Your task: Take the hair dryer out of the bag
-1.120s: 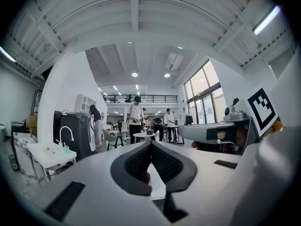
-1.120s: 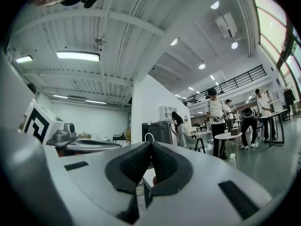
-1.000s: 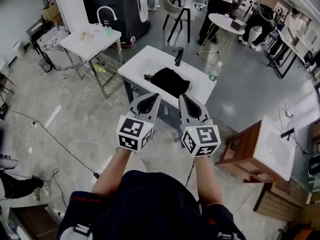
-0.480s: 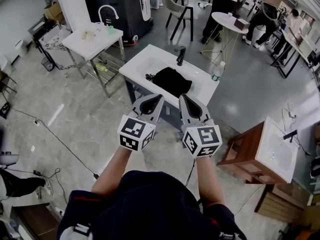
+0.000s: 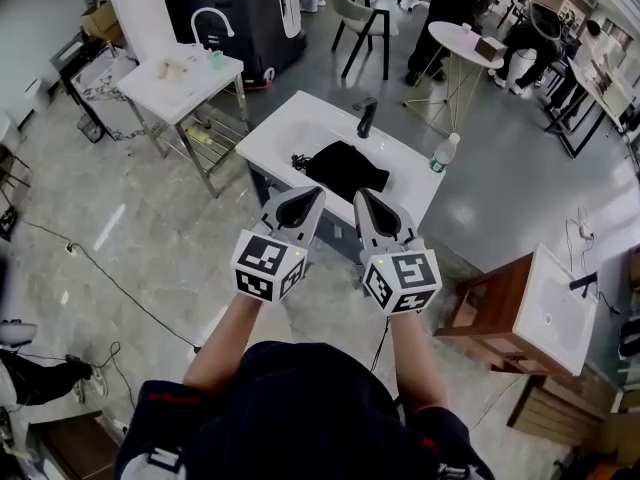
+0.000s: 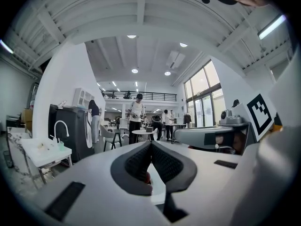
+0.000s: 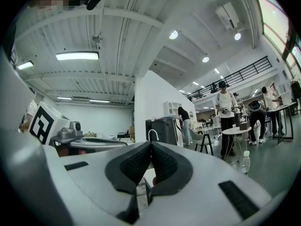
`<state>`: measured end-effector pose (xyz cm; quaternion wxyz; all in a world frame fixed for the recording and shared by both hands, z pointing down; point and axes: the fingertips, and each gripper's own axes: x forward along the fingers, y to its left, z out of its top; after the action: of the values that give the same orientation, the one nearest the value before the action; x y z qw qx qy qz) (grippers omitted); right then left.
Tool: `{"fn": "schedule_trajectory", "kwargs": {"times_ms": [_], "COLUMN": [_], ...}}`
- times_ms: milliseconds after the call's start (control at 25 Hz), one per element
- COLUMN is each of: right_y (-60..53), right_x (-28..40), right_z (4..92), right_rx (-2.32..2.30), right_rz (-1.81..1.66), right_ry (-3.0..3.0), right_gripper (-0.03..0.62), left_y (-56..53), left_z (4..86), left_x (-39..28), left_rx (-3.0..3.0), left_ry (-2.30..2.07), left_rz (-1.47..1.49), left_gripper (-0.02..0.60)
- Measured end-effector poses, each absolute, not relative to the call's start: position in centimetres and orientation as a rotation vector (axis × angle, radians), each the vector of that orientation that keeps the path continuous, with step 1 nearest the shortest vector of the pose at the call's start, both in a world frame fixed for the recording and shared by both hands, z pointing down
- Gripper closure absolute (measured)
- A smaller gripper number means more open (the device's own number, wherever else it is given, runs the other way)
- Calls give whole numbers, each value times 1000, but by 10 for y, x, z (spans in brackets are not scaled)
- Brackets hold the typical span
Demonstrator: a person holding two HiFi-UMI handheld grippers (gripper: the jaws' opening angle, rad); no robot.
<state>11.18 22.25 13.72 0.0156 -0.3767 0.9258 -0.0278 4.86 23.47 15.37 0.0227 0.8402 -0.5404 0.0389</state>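
A black bag (image 5: 346, 165) lies on a white sink counter (image 5: 290, 128) ahead of me in the head view, with a black cord end sticking out at its left side. No hair dryer shows outside the bag. My left gripper (image 5: 312, 195) and right gripper (image 5: 361, 197) are held side by side in the air, short of the counter's near edge, both shut with nothing between the jaws. In the left gripper view the left gripper (image 6: 151, 143) has its tips together. The right gripper (image 7: 150, 143) looks the same in its own view.
A black faucet (image 5: 366, 117) stands behind the bag and a water bottle (image 5: 443, 153) at the counter's right end. Another white sink table (image 5: 180, 76) is at the left, a wooden cabinet with a basin (image 5: 535, 313) at the right. Several people stand around round tables beyond.
Both grippers, and I with them, have moved a little closer to the sink counter. Their jaws stay shut.
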Motion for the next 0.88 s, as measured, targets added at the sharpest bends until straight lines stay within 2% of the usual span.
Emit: {"fn": "schedule_trajectory", "kwargs": {"times_ms": [880], "right_y": [70], "right_x": [11], "right_z": [139], "right_rx": [-1287], "right_rz": [-165], "right_ry": [2866], "right_gripper": [560], "left_y": [77], "left_z": [152], "left_x": [-52], "left_rx": [2615], "left_ry": [-1559], "left_rz": [137], "left_gripper": [569]}}
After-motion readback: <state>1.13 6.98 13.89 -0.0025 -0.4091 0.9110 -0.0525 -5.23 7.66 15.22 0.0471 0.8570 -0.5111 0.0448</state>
